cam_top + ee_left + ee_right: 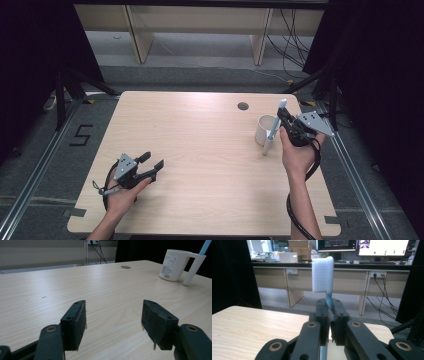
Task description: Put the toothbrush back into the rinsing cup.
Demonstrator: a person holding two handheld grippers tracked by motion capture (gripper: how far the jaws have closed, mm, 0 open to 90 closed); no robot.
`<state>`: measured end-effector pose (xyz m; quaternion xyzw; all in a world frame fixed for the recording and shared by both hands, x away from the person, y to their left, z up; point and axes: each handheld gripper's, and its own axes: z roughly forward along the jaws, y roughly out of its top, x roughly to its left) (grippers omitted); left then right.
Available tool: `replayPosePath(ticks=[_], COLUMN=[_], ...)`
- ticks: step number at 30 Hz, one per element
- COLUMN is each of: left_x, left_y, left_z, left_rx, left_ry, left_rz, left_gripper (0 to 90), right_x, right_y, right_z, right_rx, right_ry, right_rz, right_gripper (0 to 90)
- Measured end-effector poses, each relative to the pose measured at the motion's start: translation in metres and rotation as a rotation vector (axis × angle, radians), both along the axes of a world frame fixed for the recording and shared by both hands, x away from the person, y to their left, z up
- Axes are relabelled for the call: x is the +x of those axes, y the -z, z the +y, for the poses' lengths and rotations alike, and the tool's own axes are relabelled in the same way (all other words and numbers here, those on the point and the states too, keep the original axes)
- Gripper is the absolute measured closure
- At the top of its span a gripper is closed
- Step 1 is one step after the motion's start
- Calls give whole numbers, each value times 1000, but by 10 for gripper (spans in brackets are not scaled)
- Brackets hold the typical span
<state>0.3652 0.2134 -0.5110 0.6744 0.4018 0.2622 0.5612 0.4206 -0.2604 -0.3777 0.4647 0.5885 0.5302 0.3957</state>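
the right gripper (286, 122) clamps the toothbrush (323, 275) at the mug's (265, 129) three o'clock; it is not yet in. the left gripper (151, 167) rests open, empty.

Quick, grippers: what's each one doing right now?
Left gripper: open, holding nothing.
Right gripper: shut on the toothbrush, beside the mug.

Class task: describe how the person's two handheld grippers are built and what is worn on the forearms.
Both the left gripper and right gripper are black, each topped by a grey three-cornered plate with dark dots. Their arms have brass-ringed pivots; the left's flat rectangular pads are fuzzy and dark. A black cable trails from each. Forearms are bare, sleeveless.
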Motion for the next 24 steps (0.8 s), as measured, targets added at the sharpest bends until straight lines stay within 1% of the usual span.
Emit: replayPosePath(ticks=[1, 3, 4, 5, 6, 7, 9, 10, 11, 12, 14, 15, 16, 17, 18, 19, 22, 23, 24], left_x=[0, 0, 0, 0, 0, 0, 0, 0, 0, 0, 0, 0, 0, 0, 0, 1, 0, 0, 0], left_y=[0, 0, 0, 0, 0, 0, 0, 1, 0, 0, 0, 0, 1, 1, 1, 2, 1, 1, 1], left_z=[0, 0, 0, 0, 0, 0, -1, -1, -1, -1, -1, -1, -1, -2, -2, -2, -2, -2, -2], left_rx=[1, 2, 2, 3, 3, 3, 3, 4, 5, 4, 4, 5, 4, 3, 3, -8, 1, 1, 1], left_ry=[0, 1, 2, 2, 2, 2, 2, 2, 2, 3, 3, 4, 3, 3, 3, 8, 5, 4, 4], left_rz=[0, 0, 0, 0, 0, -1, 0, 0, 0, 0, 0, 0, 0, 1, 1, -8, 0, 0, 0], left_gripper=[362, 362, 362, 362, 362, 362, 362, 362, 362, 362, 362, 362, 362, 362, 362, 362, 362, 362, 362], right_x=[0, 0, 0, 1, 1, 1, 1, 1, 1, 0, 2, 2, 2, 1, 1, 2, 2, 3, 3], right_y=[1, 2, 3, 4, 5, 6, 7, 7, 8, 8, 9, 10, 11, 11, 11, 12, 14, 15, 15], right_z=[0, 1, 0, 0, 0, 0, -1, 0, 0, 1, 1, 0, 1, 0, 0, 1, 1, 0, 0], right_rx=[-4, 4, -1, 3, 0, 4, -4, 7, -4, 12, 4, -10, -4, -14, -14, 0, 9, -4, -4], right_ry=[2, 0, 0, -3, -1, 2, -4, -2, 0, 7, 2, 1, -5, 2, 2, 4, 11, 4, 4], right_rz=[1, 15, 10, 17, 2, 9, 13, 17, 14, 27, 16, 16, 11, 25, 25, 20, 30, 23, 23], right_gripper=[859, 859, 859, 859, 859, 859, 859, 859, 859, 859, 859, 859, 859, 858, 858, 858, 858, 858, 858])
